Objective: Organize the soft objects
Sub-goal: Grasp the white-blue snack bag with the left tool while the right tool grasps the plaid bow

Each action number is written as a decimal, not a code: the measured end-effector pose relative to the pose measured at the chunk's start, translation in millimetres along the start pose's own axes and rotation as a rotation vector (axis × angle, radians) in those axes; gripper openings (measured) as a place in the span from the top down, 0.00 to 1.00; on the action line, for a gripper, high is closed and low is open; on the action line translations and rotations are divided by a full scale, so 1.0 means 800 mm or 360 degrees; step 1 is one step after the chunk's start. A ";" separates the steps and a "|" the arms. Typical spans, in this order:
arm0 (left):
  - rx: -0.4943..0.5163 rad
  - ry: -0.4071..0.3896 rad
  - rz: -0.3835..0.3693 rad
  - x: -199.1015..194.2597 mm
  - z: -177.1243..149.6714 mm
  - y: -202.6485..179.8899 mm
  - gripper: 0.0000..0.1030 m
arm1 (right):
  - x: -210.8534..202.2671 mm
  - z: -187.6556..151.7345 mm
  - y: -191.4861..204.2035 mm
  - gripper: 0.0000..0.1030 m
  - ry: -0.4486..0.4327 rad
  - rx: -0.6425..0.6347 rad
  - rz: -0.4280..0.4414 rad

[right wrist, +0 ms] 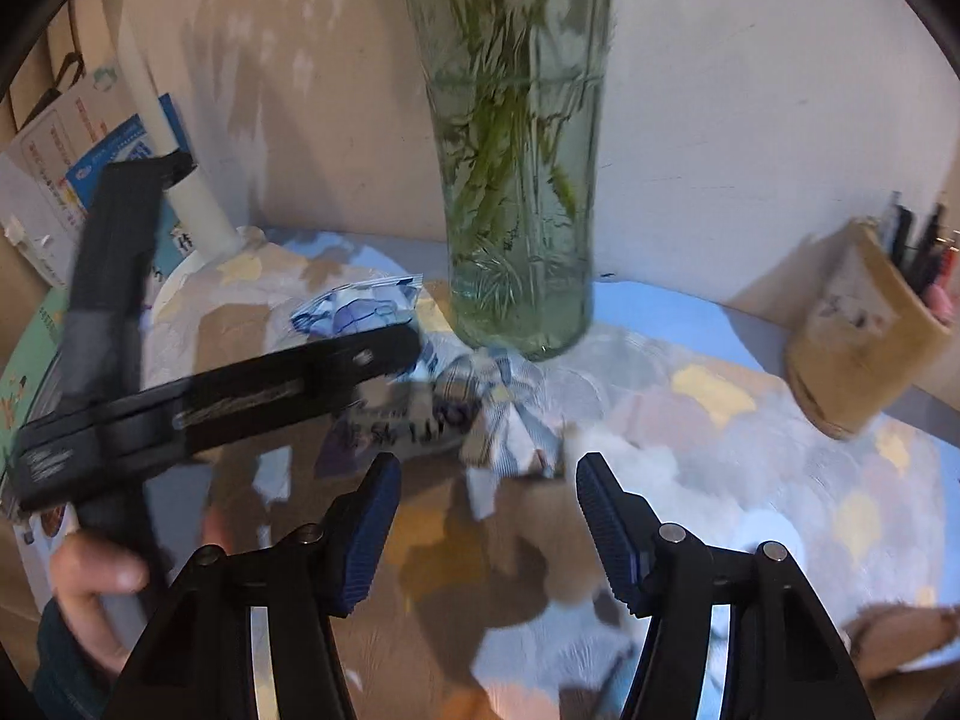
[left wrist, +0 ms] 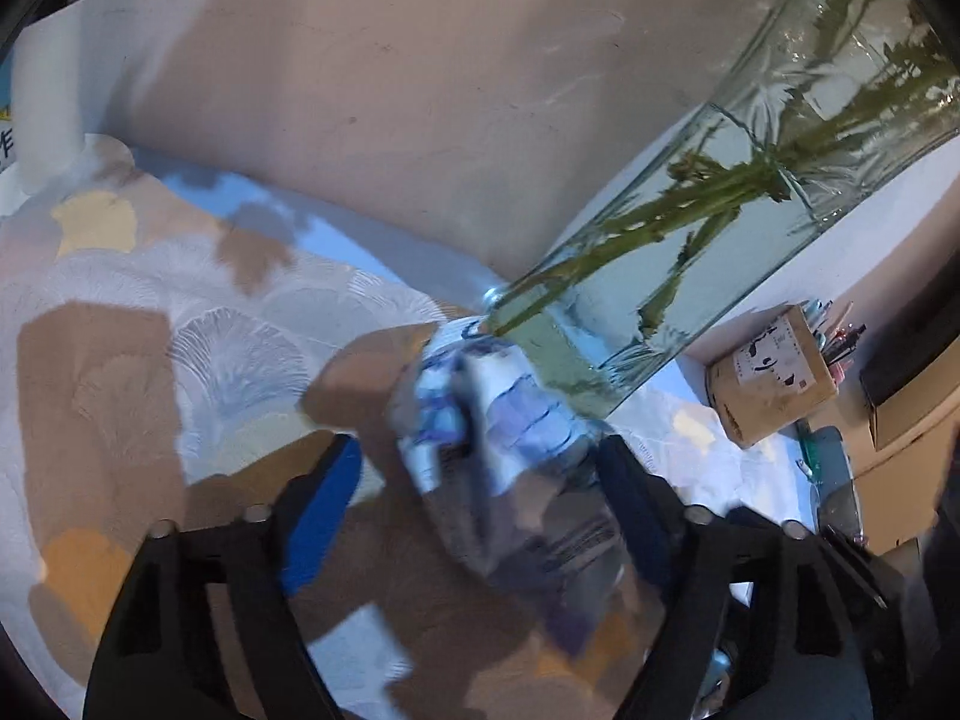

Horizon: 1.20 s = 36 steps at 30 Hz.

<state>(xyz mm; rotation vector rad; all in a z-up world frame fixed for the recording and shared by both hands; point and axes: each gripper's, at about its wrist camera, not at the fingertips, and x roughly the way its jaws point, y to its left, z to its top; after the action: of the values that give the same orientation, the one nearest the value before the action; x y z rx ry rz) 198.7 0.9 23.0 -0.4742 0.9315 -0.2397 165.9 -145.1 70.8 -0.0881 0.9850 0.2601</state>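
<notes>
1 tissue pack (left wrist: 480, 420), 1 vase (right wrist: 519, 180), 2 tongs apart.

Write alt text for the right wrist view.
The right gripper, jaws open and empty, points down at a crumpled blue-and-white packet on a patterned tablecloth. Behind the packet stands a glass vase of green stems; the left gripper crosses from the left.
</notes>
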 end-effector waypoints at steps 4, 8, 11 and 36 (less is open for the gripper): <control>0.0003 0.0002 -0.0009 -0.003 0.001 0.007 0.26 | 0.040 0.013 -0.006 0.59 0.0038 0.0041 0.0038; 0.0049 0.0017 -0.0037 0.002 0.002 0.001 0.26 | 0.056 0.022 -0.019 0.61 0.0007 0.0147 0.0154; 0.0048 0.0000 -0.0041 0.007 0.000 -0.004 0.25 | 0.068 0.018 -0.032 0.60 0.0034 0.0240 0.0271; 0.0624 0.0263 -0.0165 -0.162 -0.208 -0.034 0.51 | -0.129 -0.128 0.063 0.81 0.0065 0.0165 0.0241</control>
<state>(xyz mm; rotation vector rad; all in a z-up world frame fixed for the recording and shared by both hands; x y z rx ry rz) -11.9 -18.8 44.9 -0.1410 0.9930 -0.5507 15.7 -134.6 102.4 0.0765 1.0454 0.3466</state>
